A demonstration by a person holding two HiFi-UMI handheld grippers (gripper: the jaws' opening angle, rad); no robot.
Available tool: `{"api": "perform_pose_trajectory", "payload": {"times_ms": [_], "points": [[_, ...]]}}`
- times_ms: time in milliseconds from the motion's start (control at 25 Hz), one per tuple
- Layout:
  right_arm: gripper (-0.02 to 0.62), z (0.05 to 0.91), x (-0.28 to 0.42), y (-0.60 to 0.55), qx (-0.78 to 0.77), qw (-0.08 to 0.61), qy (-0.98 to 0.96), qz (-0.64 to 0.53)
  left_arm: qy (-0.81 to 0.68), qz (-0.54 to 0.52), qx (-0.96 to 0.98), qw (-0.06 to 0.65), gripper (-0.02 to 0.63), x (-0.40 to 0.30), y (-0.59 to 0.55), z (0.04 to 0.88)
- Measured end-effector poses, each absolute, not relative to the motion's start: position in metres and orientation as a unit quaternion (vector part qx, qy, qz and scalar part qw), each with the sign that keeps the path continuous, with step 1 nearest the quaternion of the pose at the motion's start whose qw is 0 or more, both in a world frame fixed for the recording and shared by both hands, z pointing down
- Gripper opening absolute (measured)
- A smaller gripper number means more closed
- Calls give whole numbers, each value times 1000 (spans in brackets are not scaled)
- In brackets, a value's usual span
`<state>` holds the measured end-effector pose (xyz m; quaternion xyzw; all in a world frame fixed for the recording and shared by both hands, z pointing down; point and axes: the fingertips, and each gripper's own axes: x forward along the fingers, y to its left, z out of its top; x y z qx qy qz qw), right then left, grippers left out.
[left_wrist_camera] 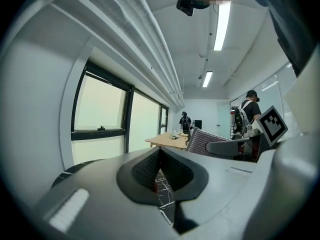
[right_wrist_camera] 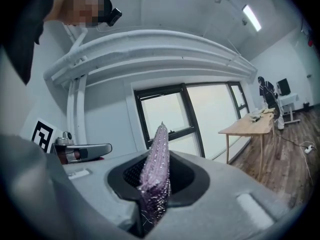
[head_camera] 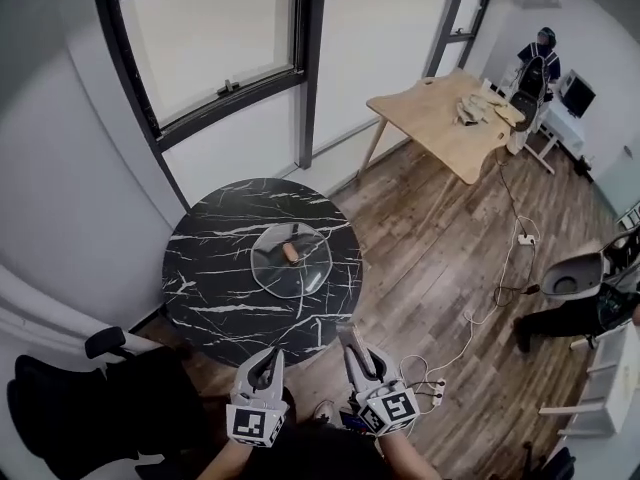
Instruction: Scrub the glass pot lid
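The glass pot lid (head_camera: 292, 259) with a brown knob (head_camera: 290, 253) lies flat on the round black marble table (head_camera: 215, 278). Both grippers hang near the table's front edge, short of the lid. My left gripper (head_camera: 267, 361) is shut with nothing in it; in the left gripper view its jaws (left_wrist_camera: 159, 176) leave only a thin slit. My right gripper (head_camera: 352, 346) is shut on a purple sparkly scrub pad (right_wrist_camera: 156, 159), which sticks up from its jaws (right_wrist_camera: 155, 189). The lid is hidden in both gripper views.
A wooden table (head_camera: 450, 118) stands at the back right with a person (head_camera: 538, 63) beyond it. A grey chair (head_camera: 575, 276) and cables (head_camera: 500, 288) are on the wood floor to the right. A black chair (head_camera: 90, 388) sits at lower left, under the window (head_camera: 215, 38).
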<state>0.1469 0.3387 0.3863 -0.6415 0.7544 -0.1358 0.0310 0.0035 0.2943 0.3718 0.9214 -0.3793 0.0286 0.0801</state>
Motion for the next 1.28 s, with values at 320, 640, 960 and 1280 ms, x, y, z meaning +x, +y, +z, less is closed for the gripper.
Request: {"api": "perform_pose_trajectory", "payload": {"times_ms": [320, 640, 960, 1280], "points": [[71, 383, 135, 278, -664, 16, 739, -112, -353, 21, 934, 51, 3, -2, 230, 372], [71, 388, 98, 222, -652, -5, 750, -113, -334, 35, 937, 95, 3, -32, 175, 393], [71, 399, 79, 190, -644, -37, 755, -117, -326, 37, 939, 101, 3, -53, 146, 405], [71, 403, 100, 157, -620, -46, 774, -116, -341, 46, 933, 104, 3, -48, 130, 414]]}}
